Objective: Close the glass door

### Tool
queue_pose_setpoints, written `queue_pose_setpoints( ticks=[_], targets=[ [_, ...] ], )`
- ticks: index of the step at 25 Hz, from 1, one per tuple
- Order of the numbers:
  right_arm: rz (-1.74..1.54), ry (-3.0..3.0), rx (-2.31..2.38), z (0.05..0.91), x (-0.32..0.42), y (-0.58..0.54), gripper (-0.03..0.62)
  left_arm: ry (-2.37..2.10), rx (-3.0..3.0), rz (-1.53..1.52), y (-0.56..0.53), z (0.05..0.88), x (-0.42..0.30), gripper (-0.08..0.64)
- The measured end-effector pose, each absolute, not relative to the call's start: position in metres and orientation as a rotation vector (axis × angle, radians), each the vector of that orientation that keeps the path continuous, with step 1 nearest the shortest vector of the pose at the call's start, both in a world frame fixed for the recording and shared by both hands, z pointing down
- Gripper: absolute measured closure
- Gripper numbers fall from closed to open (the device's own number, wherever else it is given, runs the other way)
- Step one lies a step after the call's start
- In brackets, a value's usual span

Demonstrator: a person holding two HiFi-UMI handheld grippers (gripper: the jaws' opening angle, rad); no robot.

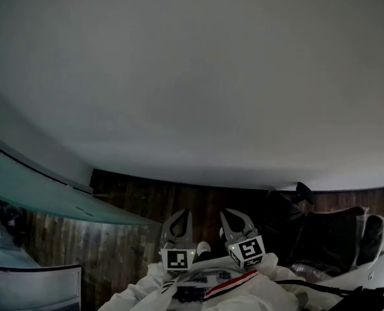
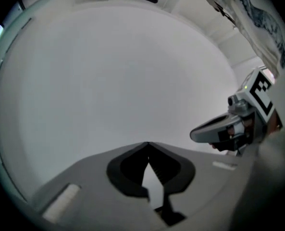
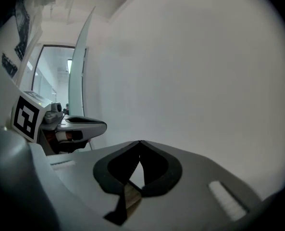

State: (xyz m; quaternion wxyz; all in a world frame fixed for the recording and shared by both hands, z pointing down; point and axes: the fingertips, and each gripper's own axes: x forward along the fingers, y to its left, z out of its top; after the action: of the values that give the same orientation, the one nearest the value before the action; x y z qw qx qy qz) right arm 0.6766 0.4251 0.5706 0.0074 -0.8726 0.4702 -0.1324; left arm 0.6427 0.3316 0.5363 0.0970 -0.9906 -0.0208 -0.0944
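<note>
The left tongs and the right tongs, both closed and empty, are facing the white wall. The glass door is standing left of this wall, untouched and apparently open, so closing is not yet begun.

- Dark wood-plank floor: a band across the lower frame of the head view, with the grain showing at lower left.
- Dark bags: lower right, resting on the planks, bunched together; details too dim to tell.

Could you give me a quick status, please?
Left gripper and right gripper shut, empty. Glass door at left, untouched. White wall ahead.
</note>
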Motion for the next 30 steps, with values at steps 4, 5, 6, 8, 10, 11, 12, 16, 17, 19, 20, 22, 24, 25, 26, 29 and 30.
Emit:
queue_pose_setpoints(
  ticks=[4,5,6,8,10,11,12,16,17,19,20,22,24,25,26,29,30],
  targets=[
    [-0.422,1.716,-2.598,0.570,0.710,0.361,0.588,0.193,-2.946,-0.336,0.283,0.540,0.658,0.557],
    [-0.413,1.801,-2.548,0.568,0.716,0.344,0.588,0.285,-2.947,-0.348,0.271,0.538,0.660,0.557],
    [-0.400,1.890,-2.489,0.563,0.720,0.327,0.588,0.385,-2.948,-0.354,0.260,0.536,0.661,0.557],
    [-0.369,2.050,-2.361,0.550,0.725,0.295,0.588,0.560,-2.936,-0.349,0.241,0.528,0.662,0.557],
    [-0.356,2.164,-2.252,0.542,0.727,0.271,0.588,0.669,-2.894,-0.368,0.228,0.522,0.662,0.557],
    [-0.363,2.213,-2.208,0.540,0.727,0.262,0.588,0.714,-2.870,-0.376,0.224,0.520,0.660,0.557],
    [-0.377,2.268,-2.171,0.541,0.725,0.254,0.588,0.766,-2.852,-0.379,0.219,0.519,0.656,0.557],
    [-0.391,2.444,-2.004,0.555,0.704,0.222,0.588,1.080,-2.801,-0.372,0.196,0.518,0.616,0.557],
    [-0.396,2.494,-1.946,0.556,0.693,0.216,0.588,1.167,-2.775,-0.375,0.192,0.517,0.599,0.557],
    [-0.396,2.598,-1.830,0.554,0.667,0.201,0.588,1.337,-2.708,-0.392,0.187,0.514,0.561,0.557],
    [-0.390,2.647,-1.771,0.553,0.653,0.194,0.588,1.419,-2.671,-0.409,0.185,0.515,0.541,0.557],
    [-0.383,2.749,-1.637,0.554,0.621,0.184,0.588,1.590,-2.598,-0.435,0.186,0.521,0.502,0.557],
    [-0.366,2.834,-1.502,0.559,0.590,0.181,0.588,1.748,-2.526,-0.443,0.195,0.530,0.468,0.557],
    [-0.358,2.866,-1.445,0.561,0.576,0.179,0.588,1.815,-2.494,-0.442,0.200,0.534,0.454,0.557],
    [-0.357,2.892,-1.394,0.563,0.563,0.178,0.588,1.869,-2.468,-0.440,0.204,0.538,0.442,0.557],
    [-0.379,2.943,-1.295,0.565,0.529,0.174,0.588,1.962,-2.415,-0.433,0.208,0.541,0.414,0.557],
    [-0.382,2.956,-1.276,0.565,0.519,0.172,0.588,1.982,-2.402,-0.427,0.207,0.541,0.406,0.557]
  ],
)
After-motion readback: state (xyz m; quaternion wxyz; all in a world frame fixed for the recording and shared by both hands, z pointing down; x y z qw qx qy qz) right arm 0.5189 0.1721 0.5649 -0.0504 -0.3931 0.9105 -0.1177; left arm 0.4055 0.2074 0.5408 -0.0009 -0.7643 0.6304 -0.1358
